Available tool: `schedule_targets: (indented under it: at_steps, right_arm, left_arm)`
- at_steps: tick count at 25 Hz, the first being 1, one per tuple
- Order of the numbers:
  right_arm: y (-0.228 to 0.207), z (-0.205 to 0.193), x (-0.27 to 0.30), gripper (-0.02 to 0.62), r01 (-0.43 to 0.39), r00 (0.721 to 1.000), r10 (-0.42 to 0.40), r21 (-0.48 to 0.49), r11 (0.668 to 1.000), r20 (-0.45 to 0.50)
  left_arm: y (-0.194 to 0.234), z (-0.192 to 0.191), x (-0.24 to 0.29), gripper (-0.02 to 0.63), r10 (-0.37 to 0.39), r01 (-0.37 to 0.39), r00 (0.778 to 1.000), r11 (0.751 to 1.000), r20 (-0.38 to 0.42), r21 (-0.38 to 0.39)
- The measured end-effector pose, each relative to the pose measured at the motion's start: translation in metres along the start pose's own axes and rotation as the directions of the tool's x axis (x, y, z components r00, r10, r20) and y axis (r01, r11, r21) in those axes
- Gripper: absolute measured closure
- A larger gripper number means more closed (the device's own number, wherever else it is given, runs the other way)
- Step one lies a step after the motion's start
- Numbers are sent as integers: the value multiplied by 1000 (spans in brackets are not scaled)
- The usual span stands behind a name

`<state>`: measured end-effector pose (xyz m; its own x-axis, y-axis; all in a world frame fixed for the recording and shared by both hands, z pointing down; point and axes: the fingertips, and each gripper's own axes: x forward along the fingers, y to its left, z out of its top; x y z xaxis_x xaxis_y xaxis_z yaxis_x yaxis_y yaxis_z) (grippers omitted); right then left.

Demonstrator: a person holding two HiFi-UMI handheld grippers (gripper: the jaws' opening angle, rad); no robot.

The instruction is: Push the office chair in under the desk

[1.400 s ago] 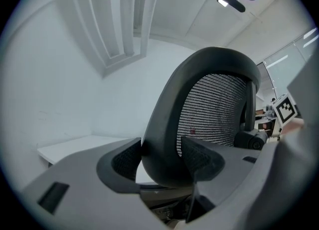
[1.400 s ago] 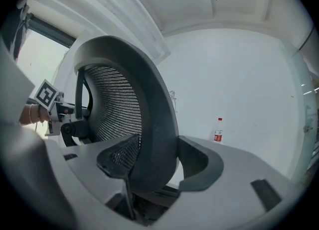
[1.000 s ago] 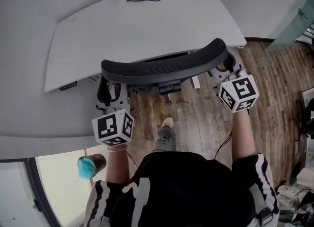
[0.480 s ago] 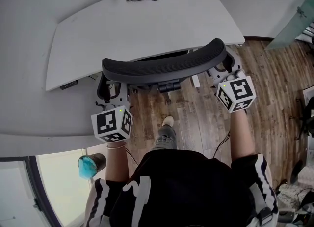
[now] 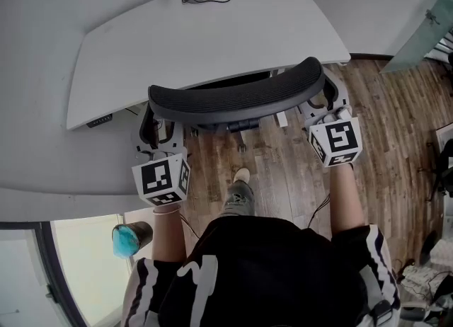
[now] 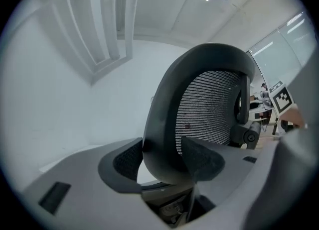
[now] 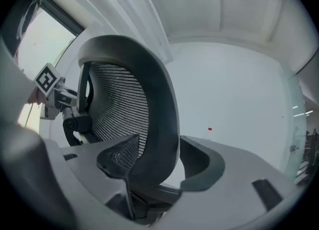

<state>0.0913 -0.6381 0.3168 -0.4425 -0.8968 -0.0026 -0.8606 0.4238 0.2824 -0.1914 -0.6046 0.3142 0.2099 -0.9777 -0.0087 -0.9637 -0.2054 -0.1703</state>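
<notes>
The chair (image 5: 237, 95) lies dead ahead of me at the centre of the head view. Its curved back runs left to right across the frame, the right end tipped a little higher, and the counter (image 5: 212, 32) spreads beyond it toward the top of the frame. I have one end in each hand. My left gripper (image 6: 167, 162) has its fingers (image 6: 122, 162) closed on the left rim of the back, and my right gripper (image 7: 159, 167) has its fingers (image 7: 202, 164) closed on the right rim, so neither hand is the nearer one. The top of the back sits right at the counter's near edge, and the seat is hidden below it. I judge any push left to make goes straight up the frame, square to that long axis, with both ends driven evenly so the chair does not swing. Only the head view shows the counter edge against the chair and the wooden floor (image 5: 283, 170) under me. Only the gripper views show the grip itself, with the rim pinched on either side of the mesh.
</notes>
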Motion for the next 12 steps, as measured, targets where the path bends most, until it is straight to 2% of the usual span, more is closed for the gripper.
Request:
schedule_targets:
  at_steps: [3,8,12]
  right_arm:
    - [4,-1,-4,345,8,1000,-8,8,1000,-5]
    - [7,1,-14,345,-3,1000,-1,147,989,26]
    - [15,5,-23,345,5,1000,-8,106,994,28]
  left_arm:
    - [0,2,-7,359,2,-2,1000,1000,0,4]
    - [2,4,-19,360,9,-9,1000,1000,7,7]
    - [0,6,-31,360,13,-13,1000,1000,17,1]
